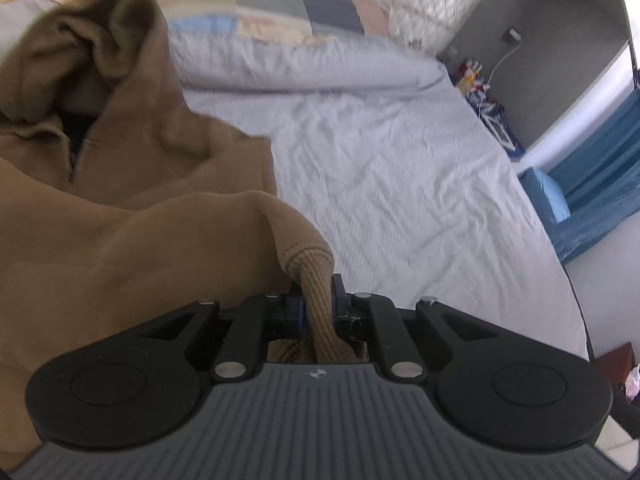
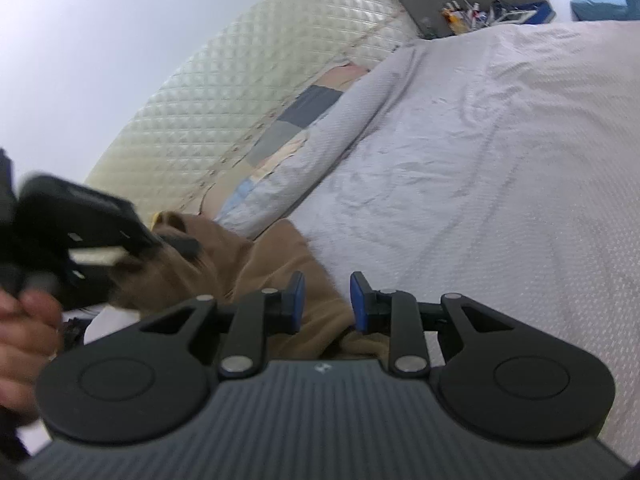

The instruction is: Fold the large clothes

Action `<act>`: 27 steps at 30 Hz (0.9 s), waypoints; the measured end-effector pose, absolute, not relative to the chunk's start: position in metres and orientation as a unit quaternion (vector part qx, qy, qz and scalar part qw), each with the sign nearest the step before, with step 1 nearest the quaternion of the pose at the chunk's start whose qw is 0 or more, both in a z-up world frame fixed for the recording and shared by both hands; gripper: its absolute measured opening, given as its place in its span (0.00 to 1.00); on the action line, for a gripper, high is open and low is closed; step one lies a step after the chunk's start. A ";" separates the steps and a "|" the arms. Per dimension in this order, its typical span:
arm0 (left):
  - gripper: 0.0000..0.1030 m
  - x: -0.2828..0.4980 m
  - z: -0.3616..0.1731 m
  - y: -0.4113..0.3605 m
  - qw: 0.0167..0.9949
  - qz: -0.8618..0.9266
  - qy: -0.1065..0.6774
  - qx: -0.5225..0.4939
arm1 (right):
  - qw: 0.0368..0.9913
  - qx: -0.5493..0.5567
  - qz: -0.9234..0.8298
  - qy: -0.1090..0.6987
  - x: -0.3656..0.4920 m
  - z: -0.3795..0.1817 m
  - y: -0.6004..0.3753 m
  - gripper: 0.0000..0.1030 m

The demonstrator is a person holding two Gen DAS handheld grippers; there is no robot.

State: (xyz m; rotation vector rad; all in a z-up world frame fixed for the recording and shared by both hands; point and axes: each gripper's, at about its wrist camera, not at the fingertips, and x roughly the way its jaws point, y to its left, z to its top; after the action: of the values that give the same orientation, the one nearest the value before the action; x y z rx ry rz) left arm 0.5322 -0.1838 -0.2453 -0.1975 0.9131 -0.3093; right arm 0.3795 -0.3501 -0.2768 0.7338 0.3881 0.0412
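Note:
A large brown hoodie [image 1: 120, 240] lies on the bed, its hood [image 1: 80, 60] crumpled at the upper left of the left wrist view. My left gripper [image 1: 318, 300] is shut on the ribbed cuff [image 1: 316, 280] of one sleeve, which rises out from between the blue pads. In the right wrist view my right gripper [image 2: 327, 300] is open, its blue pads apart just above the hoodie [image 2: 248, 268], with brown cloth showing in the gap and no pad pressing on it. At the left of that view a person's hand [image 2: 24, 320] holds the blurred black body of the left gripper.
A wrinkled pale sheet [image 1: 400, 180] covers the bed to the right of the hoodie. A patchwork pillow [image 1: 280, 12] and a quilted headboard [image 2: 192, 112] are at the far end. Beyond the bed's right edge stand a cluttered nightstand [image 1: 488, 96] and a blue curtain [image 1: 600, 168].

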 end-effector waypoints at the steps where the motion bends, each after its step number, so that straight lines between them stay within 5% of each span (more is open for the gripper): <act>1: 0.17 0.536 -0.252 -0.183 0.880 -0.151 0.439 -0.098 | 0.913 0.359 0.020 0.191 0.382 -0.280 -0.351 0.28; 4: 0.60 0.535 -0.269 -0.179 0.865 -0.165 0.461 -0.111 | 0.908 0.368 0.019 0.200 0.383 -0.290 -0.354 0.28; 5: 0.66 0.532 -0.272 -0.177 0.863 -0.174 0.460 -0.117 | 0.905 0.373 0.015 0.206 0.384 -0.294 -0.355 0.28; 27: 0.69 0.452 -0.299 0.040 0.946 -0.036 0.311 -0.079 | 0.946 0.238 0.058 0.213 0.385 -0.278 -0.273 0.28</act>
State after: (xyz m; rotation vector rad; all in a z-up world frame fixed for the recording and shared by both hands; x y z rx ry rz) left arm 0.4519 0.0398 -0.2988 -0.1603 0.6335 -0.0724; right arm 0.3845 -0.2726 -0.2780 0.4846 0.4348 0.1180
